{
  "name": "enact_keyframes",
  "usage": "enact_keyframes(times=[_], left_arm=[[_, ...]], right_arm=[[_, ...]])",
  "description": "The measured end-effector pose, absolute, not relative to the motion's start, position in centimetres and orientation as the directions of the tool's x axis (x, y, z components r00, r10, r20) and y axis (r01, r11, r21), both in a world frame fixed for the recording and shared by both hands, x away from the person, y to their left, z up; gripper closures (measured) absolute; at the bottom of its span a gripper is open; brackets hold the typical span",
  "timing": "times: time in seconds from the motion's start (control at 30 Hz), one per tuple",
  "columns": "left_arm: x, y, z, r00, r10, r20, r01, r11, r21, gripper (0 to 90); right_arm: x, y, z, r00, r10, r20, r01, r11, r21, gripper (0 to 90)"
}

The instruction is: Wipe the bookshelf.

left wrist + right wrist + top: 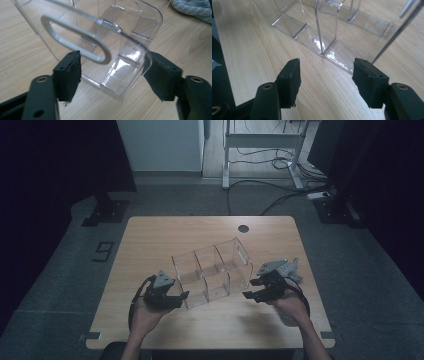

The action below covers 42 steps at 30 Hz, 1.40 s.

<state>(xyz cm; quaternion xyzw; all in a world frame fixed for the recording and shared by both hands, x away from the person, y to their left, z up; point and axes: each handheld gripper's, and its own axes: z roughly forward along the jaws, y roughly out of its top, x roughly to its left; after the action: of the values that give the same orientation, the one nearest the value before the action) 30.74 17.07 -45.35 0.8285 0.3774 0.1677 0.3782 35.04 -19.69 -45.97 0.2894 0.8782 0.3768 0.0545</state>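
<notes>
So the clear organizer [212, 272] sits between the two claws on the table [150, 235]. Left gripper [170, 298] has its jaws wide around the handle-end wall, pads not pressing yet. Right gripper [255, 295] hangs half-open just short of the near edge, holding nothing. I'd say the grab is barely started. The left gripper view shows the white handle loop [75, 37] and a grey cloth [192, 8] beyond.

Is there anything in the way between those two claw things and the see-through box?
Nothing visible. The left gripper already has its fingers around the end wall of the clear organizer; only bare table lies between it and the right gripper.
</notes>
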Motion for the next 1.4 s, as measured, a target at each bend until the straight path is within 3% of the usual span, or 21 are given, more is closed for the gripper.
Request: enact_keyframes(times=[0.23, 0.93, 1.4], left_arm=[[30.9, 17.0, -45.2, 0.675, 0.737, -0.016, 0.491, -0.433, 0.756, 54.3], [31.5, 18.0, -45.1, 0.727, 0.687, -0.008, 0.458, -0.475, 0.752, 62.3], [30.5, 18.2, -45.0, 0.739, 0.674, -0.005, 0.464, -0.504, 0.728, 60.2]], right_arm=[[35.2, -20.7, -45.6, -0.808, 0.576, 0.122, 0.482, 0.529, 0.698, 38.4], [35.0, -21.4, -44.6, -0.789, 0.603, 0.120, 0.482, 0.484, 0.730, 40.8], [34.6, -21.1, -44.5, -0.800, 0.590, 0.111, 0.480, 0.517, 0.709, 55.5]])
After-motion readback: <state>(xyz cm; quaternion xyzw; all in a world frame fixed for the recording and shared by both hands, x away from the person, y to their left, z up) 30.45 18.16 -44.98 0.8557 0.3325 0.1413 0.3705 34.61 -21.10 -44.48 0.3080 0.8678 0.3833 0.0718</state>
